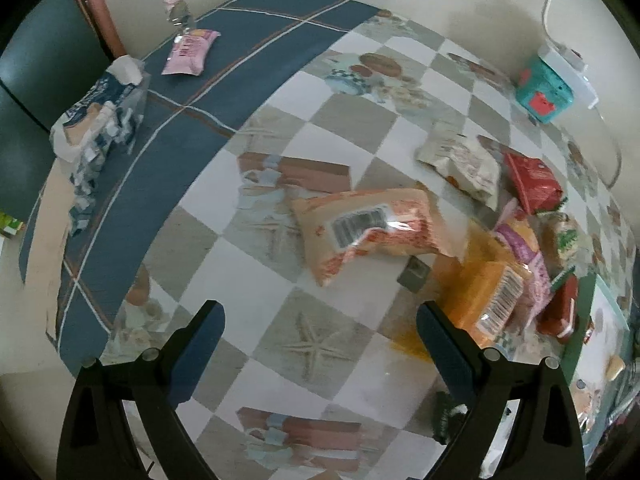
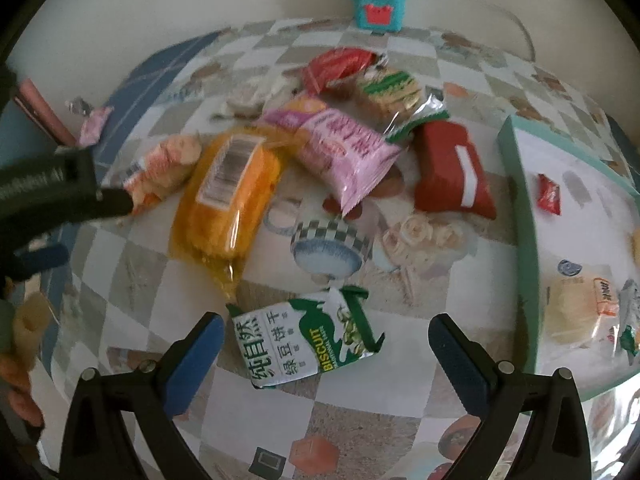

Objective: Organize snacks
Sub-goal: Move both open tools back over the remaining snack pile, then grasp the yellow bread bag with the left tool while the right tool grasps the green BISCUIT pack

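Note:
My right gripper [image 2: 328, 344] is open low over the table, and a green and white biscuit packet [image 2: 308, 340] lies flat between its fingers, untouched. Beyond it lies a heap of snacks: an orange packet [image 2: 228, 200], a pink packet [image 2: 344, 152], a red packet [image 2: 452, 172] and a green-striped packet [image 2: 388, 88]. My left gripper [image 1: 322, 336] is open over bare tablecloth, with nothing between its fingers. A peach packet with a barcode [image 1: 368, 228] lies just ahead of it, and the orange packet [image 1: 488, 300] is to its right.
A teal-rimmed tray [image 2: 524, 216] on the right holds a small red packet [image 2: 550, 199] and a pale cake packet [image 2: 576, 308]. A teal box [image 1: 544, 92] stands by the wall. On the blue cloth lie a pink packet [image 1: 190, 52] and a torn blue-white bag [image 1: 100, 120].

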`<state>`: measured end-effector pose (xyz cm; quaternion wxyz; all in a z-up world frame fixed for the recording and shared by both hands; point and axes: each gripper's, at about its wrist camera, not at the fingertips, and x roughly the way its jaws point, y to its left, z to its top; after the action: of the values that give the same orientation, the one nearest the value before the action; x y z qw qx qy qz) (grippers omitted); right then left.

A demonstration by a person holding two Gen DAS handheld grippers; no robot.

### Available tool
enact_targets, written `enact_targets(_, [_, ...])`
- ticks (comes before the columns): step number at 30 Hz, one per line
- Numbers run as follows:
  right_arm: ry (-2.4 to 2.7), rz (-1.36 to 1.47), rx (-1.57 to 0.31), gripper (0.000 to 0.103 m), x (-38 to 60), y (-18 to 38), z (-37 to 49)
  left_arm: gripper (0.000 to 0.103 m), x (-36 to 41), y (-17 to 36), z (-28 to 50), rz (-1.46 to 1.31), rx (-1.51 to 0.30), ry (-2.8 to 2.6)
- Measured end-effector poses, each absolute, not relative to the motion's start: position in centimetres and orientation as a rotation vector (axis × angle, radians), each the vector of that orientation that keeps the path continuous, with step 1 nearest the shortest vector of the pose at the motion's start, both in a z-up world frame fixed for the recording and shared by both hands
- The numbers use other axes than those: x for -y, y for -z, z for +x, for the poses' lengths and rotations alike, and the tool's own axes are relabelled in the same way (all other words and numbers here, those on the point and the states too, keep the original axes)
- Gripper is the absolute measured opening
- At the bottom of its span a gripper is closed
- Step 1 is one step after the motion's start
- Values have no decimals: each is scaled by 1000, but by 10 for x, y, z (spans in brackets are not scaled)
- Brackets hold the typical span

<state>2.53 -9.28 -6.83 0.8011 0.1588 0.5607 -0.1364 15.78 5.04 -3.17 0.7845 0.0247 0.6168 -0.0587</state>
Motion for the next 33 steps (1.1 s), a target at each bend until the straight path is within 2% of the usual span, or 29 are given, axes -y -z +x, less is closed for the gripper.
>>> enact_targets(7, [302,296,-1274,103,87,88,27,97,-34,28,153,91,-1308,173])
enact_targets(24, [368,376,-1264,103,131,96,15,97,23,34,138,119,-1301,374])
enact_targets(33, [362,356,-1243,89,129,87,30,96,42,46,137,154,-1308,409])
